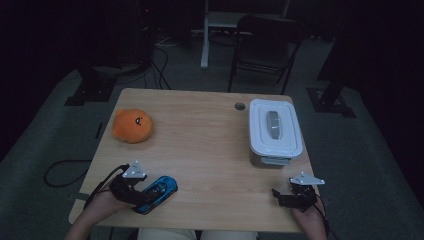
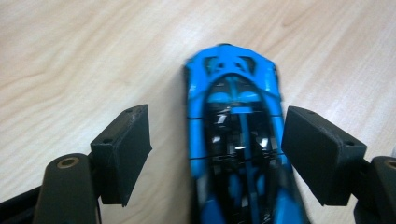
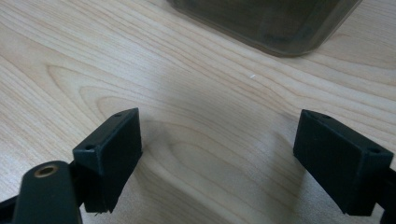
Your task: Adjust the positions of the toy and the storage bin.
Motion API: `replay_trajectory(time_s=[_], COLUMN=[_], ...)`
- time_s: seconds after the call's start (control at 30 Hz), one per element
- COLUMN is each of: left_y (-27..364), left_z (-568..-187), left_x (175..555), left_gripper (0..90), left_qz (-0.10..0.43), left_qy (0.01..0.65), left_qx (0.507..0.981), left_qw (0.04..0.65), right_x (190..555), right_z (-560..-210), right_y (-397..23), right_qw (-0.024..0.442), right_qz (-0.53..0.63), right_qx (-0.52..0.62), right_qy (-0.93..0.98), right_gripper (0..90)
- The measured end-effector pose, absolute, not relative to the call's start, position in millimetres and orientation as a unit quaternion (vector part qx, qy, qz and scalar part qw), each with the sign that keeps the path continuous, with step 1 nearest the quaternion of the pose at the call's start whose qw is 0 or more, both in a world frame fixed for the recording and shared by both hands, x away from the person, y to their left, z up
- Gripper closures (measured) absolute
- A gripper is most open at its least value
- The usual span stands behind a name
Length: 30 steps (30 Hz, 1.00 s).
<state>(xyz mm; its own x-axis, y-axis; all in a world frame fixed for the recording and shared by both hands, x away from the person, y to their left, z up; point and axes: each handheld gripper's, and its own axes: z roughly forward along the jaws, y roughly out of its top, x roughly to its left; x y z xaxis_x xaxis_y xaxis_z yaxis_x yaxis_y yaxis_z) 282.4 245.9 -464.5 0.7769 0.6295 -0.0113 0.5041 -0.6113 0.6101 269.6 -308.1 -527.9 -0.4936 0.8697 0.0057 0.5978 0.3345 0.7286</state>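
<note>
A blue and black toy car [image 1: 159, 191] lies near the table's front left edge. My left gripper [image 1: 142, 196] reaches over it from the left. In the left gripper view the car [image 2: 233, 121] sits lengthwise between the pads of my left gripper [image 2: 217, 135], nose pointing away. The right pad [image 2: 317, 149] is at the car's side, while bare wood shows between the left pad [image 2: 123, 149] and the car, so the jaws stand open around it. My right gripper [image 1: 285, 192] rests at the front right, open over bare wood [image 3: 217, 135].
A lidded white container [image 1: 275, 127] with a grey handle stands at the right, just beyond my right gripper; its dark wall [image 3: 261, 23] is close ahead. An orange plush toy [image 1: 132, 126] lies at the left. A chair [image 1: 265, 45] stands behind the wooden table [image 1: 200, 135].
</note>
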Motion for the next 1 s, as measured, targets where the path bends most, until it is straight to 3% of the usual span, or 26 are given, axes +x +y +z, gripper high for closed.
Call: replay_trajectory(time_s=[0.23,0.47,0.73,1.0], left_y=[282,317,346,365], left_z=[-461,-464,-466,-472], left_x=[303,326,354,389], left_gripper=[25.0,25.0,25.8,27.1], left_qz=[0.126,0.186,0.227,0.236], left_qy=[0.363,0.441,0.468,0.495], left_qx=[0.868,0.824,0.796,0.781], left_qw=[0.314,0.302,0.309,0.298], right_x=[270,270,270,270], right_z=[-528,-528,-528,-528], right_y=[-308,-308,-308,-308], right_qw=[0.197,0.197,0.197,0.197], right_qz=[0.344,0.344,0.344,0.344], right_qx=[0.463,0.463,0.463,0.463], right_qy=[0.793,0.793,0.793,0.793], right_gripper=[14.7,14.7,14.7,14.7])
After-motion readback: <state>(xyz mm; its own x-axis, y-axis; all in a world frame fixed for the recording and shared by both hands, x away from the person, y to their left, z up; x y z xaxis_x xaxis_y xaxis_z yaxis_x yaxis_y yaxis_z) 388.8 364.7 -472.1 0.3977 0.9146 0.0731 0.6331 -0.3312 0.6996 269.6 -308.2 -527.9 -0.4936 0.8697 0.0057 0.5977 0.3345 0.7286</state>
